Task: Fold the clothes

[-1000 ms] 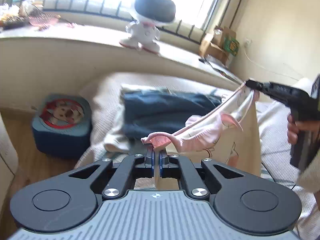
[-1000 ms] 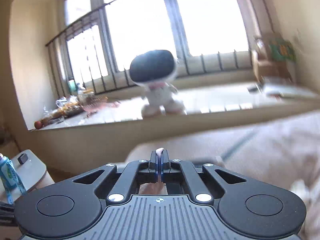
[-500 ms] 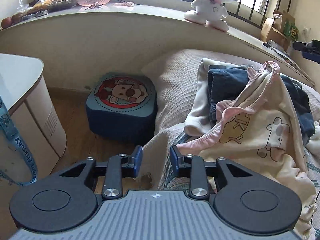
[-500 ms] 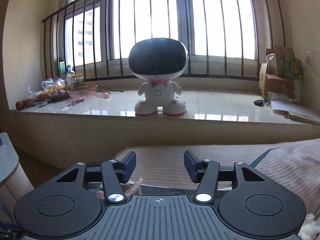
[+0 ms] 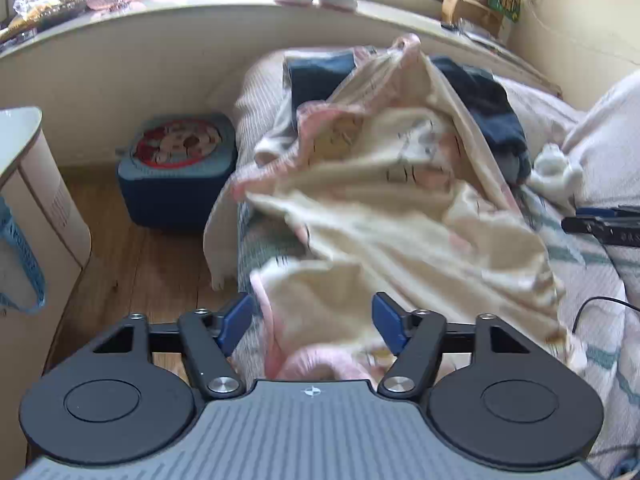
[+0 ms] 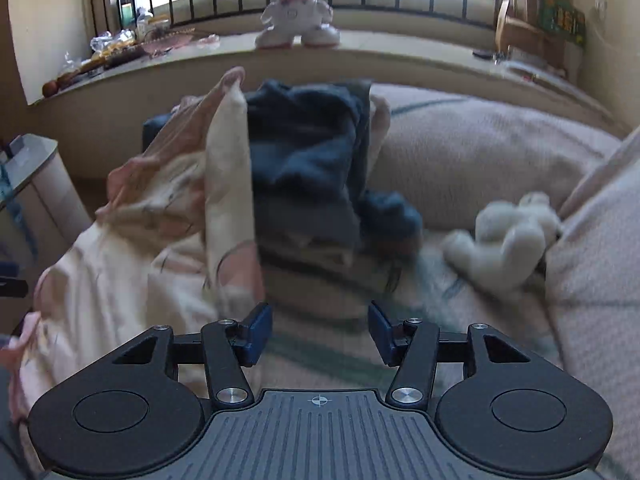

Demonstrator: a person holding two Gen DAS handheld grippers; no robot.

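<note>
A cream garment with pink trim and cartoon prints (image 5: pixel 384 200) lies crumpled on the bed, its far end draped over a dark blue garment (image 5: pixel 480 108). My left gripper (image 5: pixel 314 324) is open, its jaws wide apart over the garment's near pink-edged end, gripping nothing. My right gripper (image 6: pixel 318 332) is open and empty above the striped bedcover. In the right wrist view the cream garment (image 6: pixel 168 232) lies to the left and the blue garment (image 6: pixel 312 160) sits on a folded stack straight ahead. The right gripper's tip also shows in the left wrist view (image 5: pixel 600 228).
A white plush toy (image 6: pixel 508 236) lies on the bed against a pillow (image 6: pixel 600 260). A blue stool with a cartoon top (image 5: pixel 176 172) stands on the wood floor by the bed. A white cabinet (image 5: pixel 28 200) is at left. A toy robot (image 6: pixel 296 12) stands on the windowsill.
Both grippers were shut on the cream garment's pink edge a second ago, holding it up. Both have opened, the garment has dropped onto the bed, and both grippers have lowered toward it.
</note>
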